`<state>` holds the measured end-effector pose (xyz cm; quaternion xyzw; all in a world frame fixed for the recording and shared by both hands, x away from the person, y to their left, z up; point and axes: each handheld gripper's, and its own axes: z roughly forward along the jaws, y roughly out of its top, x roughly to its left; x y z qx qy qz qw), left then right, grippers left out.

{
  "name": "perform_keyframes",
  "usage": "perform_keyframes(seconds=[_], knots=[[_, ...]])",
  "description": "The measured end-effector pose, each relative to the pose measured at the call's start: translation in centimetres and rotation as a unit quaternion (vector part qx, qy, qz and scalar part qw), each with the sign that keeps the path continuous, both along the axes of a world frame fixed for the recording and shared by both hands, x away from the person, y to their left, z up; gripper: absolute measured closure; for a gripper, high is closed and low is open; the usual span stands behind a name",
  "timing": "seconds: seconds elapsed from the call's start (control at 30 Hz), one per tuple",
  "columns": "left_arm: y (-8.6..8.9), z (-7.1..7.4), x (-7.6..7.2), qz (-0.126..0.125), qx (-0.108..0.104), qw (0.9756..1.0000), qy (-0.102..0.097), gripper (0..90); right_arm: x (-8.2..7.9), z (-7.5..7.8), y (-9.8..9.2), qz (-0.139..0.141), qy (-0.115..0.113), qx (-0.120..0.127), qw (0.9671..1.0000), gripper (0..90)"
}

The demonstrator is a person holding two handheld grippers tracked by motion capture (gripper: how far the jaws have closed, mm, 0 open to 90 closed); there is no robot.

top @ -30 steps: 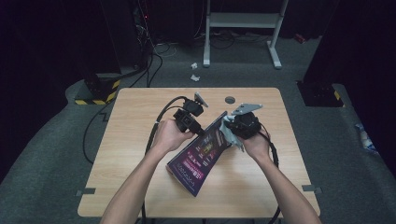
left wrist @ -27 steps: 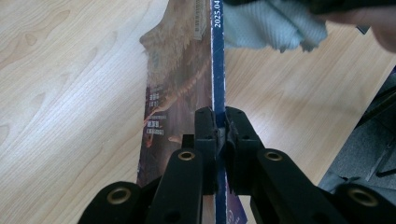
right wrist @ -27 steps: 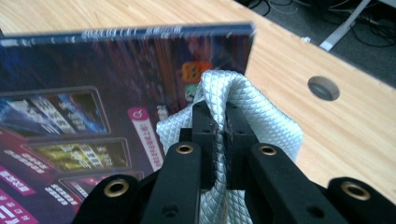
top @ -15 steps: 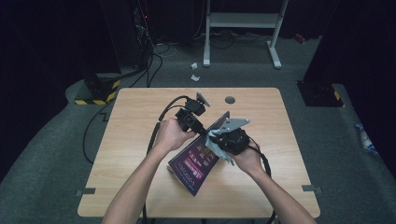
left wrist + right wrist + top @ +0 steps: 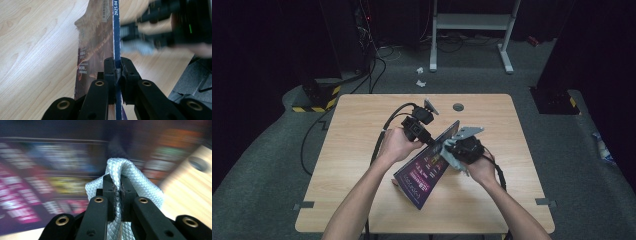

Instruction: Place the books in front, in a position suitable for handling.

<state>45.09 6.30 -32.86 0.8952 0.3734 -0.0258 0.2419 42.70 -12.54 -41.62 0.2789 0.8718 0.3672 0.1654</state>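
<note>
The left tool (image 5: 118, 75) is clenched on the upper edge of a magazine (image 5: 428, 167), its jaws pinching the thin spine so that the magazine stands tilted on the tabletop (image 5: 362, 150), lower corner resting near the front middle of the wood and its dark purple printed cover facing the person's right side. Held propped like this, the cover is presented as a sloping face that the other hand can work across without the magazine sliding flat. The right tool (image 5: 115, 192) is clamped on a folded white quilted cloth (image 5: 130, 177), the fabric bunched over the jaw tips into a pad; in the right gripper view the cover's coloured print lies just beyond that pad, blurred, and I judge the cloth is wiping the cover, though actual contact cannot be made out. In the high view the right tool (image 5: 462, 150) sits against the cover's upper half, just beside the left tool (image 5: 419, 131). Compared with a second ago, the right hand has dropped lower and come in toward the middle of the cover, where before it sat higher by the raised top edge; the left hand and the magazine's tilt look unchanged. A small dark grommet (image 5: 458, 106) sits in the tabletop behind them.
</note>
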Motion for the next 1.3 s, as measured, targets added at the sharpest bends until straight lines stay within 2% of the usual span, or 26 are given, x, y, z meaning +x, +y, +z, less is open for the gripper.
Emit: perform_keyframes(seconds=[0.1, 0.2, 0.3, 0.4, 0.47, 0.53, 0.57, 0.6, 0.7, 0.8, 0.87, 0.97, 1.0, 1.1, 1.17, 1.23, 1.3], knots=[[0.0, 0.0, -0.1, 0.000, 0.000, 1.0000, 0.001, 84.2, -1.6, -0.1, 1.5, 0.045, -0.006, -0.007, 0.9989, 85.4], [0.0, 0.0, -0.2, -0.001, 0.002, 1.0000, -0.001, 84.2, -1.6, -0.1, 1.6, 0.051, -0.003, -0.012, 0.9986, 85.4], [0.1, 0.1, -0.2, -0.003, 0.001, 1.0000, 0.001, 84.1, 0.2, -0.4, 0.2, 0.003, 0.007, -0.016, 0.9998, 85.4], [0.1, 0.1, -0.3, -0.003, -0.004, 1.0000, 0.002, 84.1, 2.1, -0.7, -1.8, -0.049, 0.014, -0.005, 0.9987, 85.4], [0.0, 0.1, -0.2, -0.006, -0.005, 1.0000, 0.004, 84.1, 2.9, -0.9, -2.7, -0.067, 0.018, 0.003, 0.9976, 85.4], [-0.1, 0.1, -0.2, -0.005, -0.004, 1.0000, 0.004, 84.0, 3.1, -1.2, -2.9, -0.069, 0.018, -0.001, 0.9975, 85.4], [-0.2, 0.2, -0.1, -0.007, -0.003, 1.0000, 0.003, 83.9, 2.6, -1.3, -2.2, -0.052, 0.014, -0.011, 0.9985, 85.4], [-0.2, 0.2, -0.1, -0.005, -0.004, 1.0000, 0.003, 83.9, 2.6, -1.3, -2.2, -0.052, 0.014, -0.011, 0.9985, 85.4], [-0.3, 0.1, -0.1, -0.006, -0.002, 1.0000, 0.002, 83.8, 0.9, -1.5, -0.5, 0.000, -0.002, -0.021, 0.9998, 85.4], [-0.2, 0.2, -0.1, -0.007, -0.001, 1.0000, 0.004, 83.8, -0.7, -1.7, 0.9, 0.048, -0.017, -0.036, 0.9980, 85.4], [-0.2, 0.2, -0.2, -0.006, -0.001, 1.0000, 0.004, 83.8, -0.8, -1.8, 1.0, 0.058, -0.024, -0.043, 0.9971, 85.4], [-0.2, 0.3, -0.3, -0.007, -0.001, 1.0000, 0.001, 83.7, 0.5, -1.9, 0.0, 0.021, -0.020, -0.036, 0.9989, 85.4], [-0.2, 0.3, -0.3, -0.008, -0.002, 1.0000, 0.002, 83.7, 1.6, -2.1, -0.9, -0.010, -0.013, -0.032, 0.9993, 85.4], [-0.2, 0.3, -0.3, -0.009, -0.004, 1.0000, 0.002, 83.7, 3.2, -2.4, -2.5, -0.053, 0.005, -0.025, 0.9983, 85.3], [-0.3, 0.3, -0.3, -0.008, -0.005, 1.0000, 0.003, 83.8, 3.6, -2.5, -2.9, -0.061, 0.009, -0.018, 0.9979, 85.3], [-0.4, 0.3, -0.2, -0.010, -0.003, 0.9999, 0.001, 83.7, 3.4, -2.6, -2.5, -0.062, 0.016, -0.017, 0.9978, 85.3], [-0.4, 0.3, -0.2, -0.008, -0.004, 1.0000, 0.001, 83.7, 2.6, -2.6, -1.7, -0.040, 0.016, -0.022, 0.9988, 85.4]])
